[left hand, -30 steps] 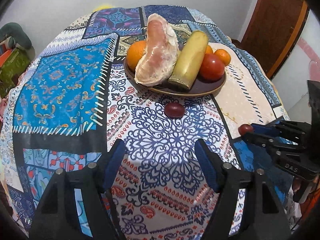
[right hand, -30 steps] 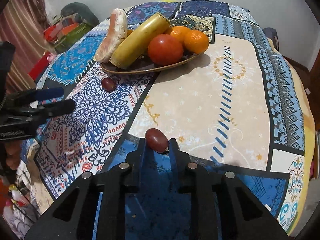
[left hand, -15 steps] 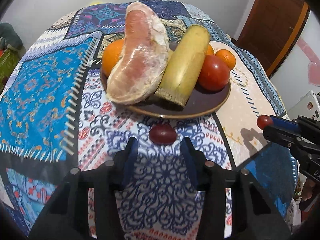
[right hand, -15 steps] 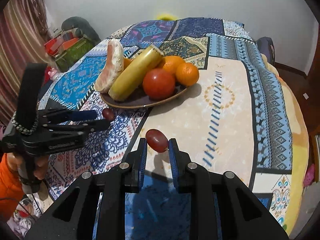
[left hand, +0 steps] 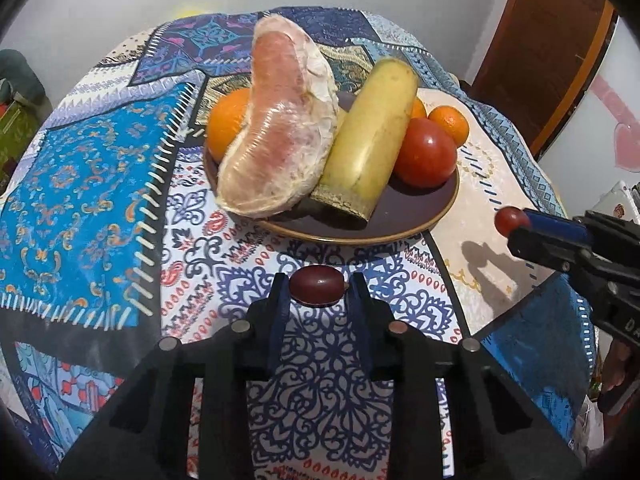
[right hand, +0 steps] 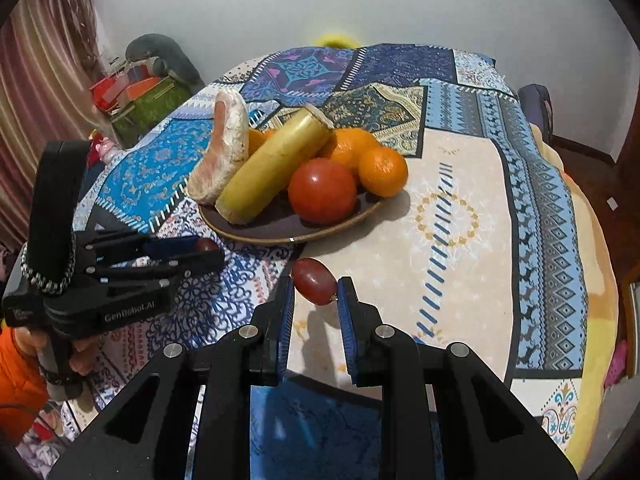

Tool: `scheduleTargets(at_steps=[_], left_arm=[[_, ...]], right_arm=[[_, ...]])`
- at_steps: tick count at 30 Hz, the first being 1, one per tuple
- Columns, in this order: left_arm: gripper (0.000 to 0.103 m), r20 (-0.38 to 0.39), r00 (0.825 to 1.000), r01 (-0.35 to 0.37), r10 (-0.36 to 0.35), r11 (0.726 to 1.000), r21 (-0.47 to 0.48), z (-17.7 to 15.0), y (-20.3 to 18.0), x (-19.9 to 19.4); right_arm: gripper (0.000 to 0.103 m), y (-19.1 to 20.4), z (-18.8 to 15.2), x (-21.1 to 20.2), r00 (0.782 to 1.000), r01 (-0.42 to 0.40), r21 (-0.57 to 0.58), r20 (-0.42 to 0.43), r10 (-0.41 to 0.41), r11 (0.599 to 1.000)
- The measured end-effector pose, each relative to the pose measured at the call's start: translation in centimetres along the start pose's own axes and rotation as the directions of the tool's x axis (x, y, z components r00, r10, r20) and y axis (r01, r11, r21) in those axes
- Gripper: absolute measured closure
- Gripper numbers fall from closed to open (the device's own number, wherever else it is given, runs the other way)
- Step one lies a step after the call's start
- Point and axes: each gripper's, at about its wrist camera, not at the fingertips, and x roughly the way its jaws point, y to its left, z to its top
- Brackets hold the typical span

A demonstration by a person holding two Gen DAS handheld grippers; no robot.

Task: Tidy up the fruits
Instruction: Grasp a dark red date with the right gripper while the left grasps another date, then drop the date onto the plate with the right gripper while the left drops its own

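Note:
A dark brown plate (left hand: 416, 216) holds a peeled pomelo piece (left hand: 280, 132), a long yellow fruit (left hand: 372, 144), a tomato (left hand: 426, 152) and oranges (left hand: 228, 120). My left gripper (left hand: 317, 286) is shut on a dark red grape (left hand: 317, 285), just in front of the plate's near rim. My right gripper (right hand: 314, 286) is shut on a second red grape (right hand: 314, 280) and holds it above the cloth, right of the plate (right hand: 288, 232). The right gripper also shows in the left wrist view (left hand: 520, 224), and the left gripper in the right wrist view (right hand: 204, 252).
The round table is covered by a patchwork cloth (left hand: 88, 184) in blue, white and beige. A brown door (left hand: 560, 40) stands at the far right. Cluttered bags and boxes (right hand: 136, 96) lie beyond the table's left side.
My left gripper moved forward to the grape by the plate and closed on it. My right gripper lifted its grape off the cloth and carried it toward the plate.

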Motion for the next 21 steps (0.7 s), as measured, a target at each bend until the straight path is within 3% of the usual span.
scheduleTargets(at_steps=[11, 21], left_arm=[[0.073, 0.112, 0.994, 0.016, -0.013, 1.0, -0.026, 1.5, 0.6, -3.8], [0.073, 0.101, 0.995, 0.017, -0.012, 0.999, -0.051, 2.5, 0.8, -1.9]], right_arm=[[0.083, 1.4, 2.4, 1.2, 0.999, -0.03, -0.035, 0.035, 0.032, 0.999], [0.083, 2.2, 3.0, 3.4, 0.998, -0.059, -0.043, 0.022, 0.06, 0.997]])
